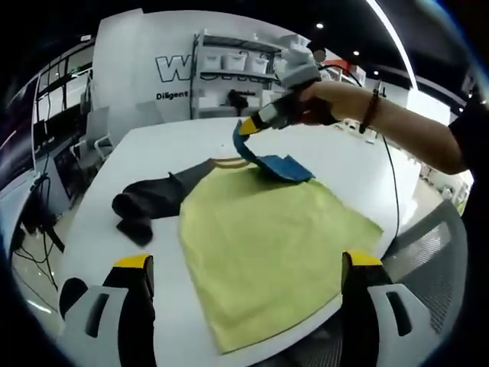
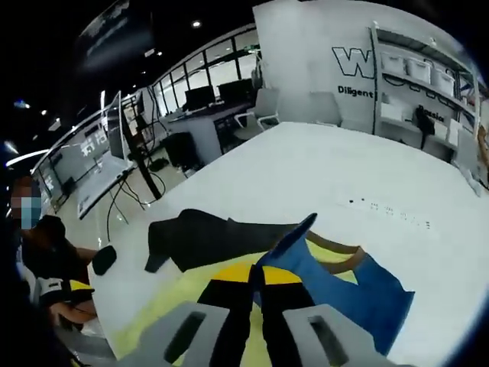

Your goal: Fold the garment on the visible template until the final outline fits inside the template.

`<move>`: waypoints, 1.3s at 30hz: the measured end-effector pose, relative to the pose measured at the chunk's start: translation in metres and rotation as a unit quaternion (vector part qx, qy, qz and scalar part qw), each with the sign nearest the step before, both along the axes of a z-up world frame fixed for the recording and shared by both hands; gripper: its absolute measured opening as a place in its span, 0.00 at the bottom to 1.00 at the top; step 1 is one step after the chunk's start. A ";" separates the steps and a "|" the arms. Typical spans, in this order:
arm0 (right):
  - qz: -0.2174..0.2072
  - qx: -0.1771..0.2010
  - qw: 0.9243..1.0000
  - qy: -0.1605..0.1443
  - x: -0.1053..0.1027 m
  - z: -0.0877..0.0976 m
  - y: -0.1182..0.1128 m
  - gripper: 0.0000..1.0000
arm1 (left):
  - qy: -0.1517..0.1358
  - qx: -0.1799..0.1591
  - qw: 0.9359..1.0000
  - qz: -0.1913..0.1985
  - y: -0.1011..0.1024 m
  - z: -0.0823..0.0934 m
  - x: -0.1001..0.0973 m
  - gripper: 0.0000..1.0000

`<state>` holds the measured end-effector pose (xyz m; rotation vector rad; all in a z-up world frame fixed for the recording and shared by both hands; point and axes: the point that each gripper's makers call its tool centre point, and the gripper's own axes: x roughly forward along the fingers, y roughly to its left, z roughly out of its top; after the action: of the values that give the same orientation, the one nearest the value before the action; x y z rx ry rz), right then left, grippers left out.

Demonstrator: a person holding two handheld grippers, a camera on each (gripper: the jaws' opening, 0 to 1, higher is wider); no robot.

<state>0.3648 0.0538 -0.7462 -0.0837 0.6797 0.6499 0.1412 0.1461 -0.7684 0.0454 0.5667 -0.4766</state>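
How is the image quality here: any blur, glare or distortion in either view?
Left gripper view: strong fisheye bending at the table edge, sharp centre, soft rim, ceiling light strip glaring. Right gripper view: softer overall, its own tongs blurred up close, the blue cloth slightly smeared.

The white back wall [image 2: 321, 69] carries a large dark "W" with smaller "Diligent" [image 2: 356, 91] below; the rest is hidden.

Illumination is bright and even, supplied by ceiling spots and a long ceiling strip light [image 1: 390, 42]. The white table [image 1: 153, 145] reflects a soft glare. Shadows under the cloth [image 1: 267, 245] are faint. Both views show strong fisheye curvature toward the edges. Overall sharpness is low; distant shelves [image 2: 428, 84] and wall lettering appear soft.
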 end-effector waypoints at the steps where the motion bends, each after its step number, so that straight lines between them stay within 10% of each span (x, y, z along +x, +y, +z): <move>1: 0.001 -0.001 1.000 0.001 0.000 -0.001 0.004 0.00 | 0.000 0.000 1.000 0.000 0.000 0.000 0.000 0.99; 25: 0.095 -0.068 0.993 0.034 -0.024 -0.089 0.066 0.00 | -0.004 0.005 1.000 0.010 0.005 0.001 0.001 0.99; 39: 0.088 -0.022 0.994 0.058 -0.030 -0.108 0.075 0.00 | -0.004 0.010 1.000 0.010 0.006 0.000 0.001 0.99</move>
<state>0.3350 0.1283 -0.8539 -0.1482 0.8041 0.8130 0.1419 0.1520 -0.7685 0.0598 0.5639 -0.4520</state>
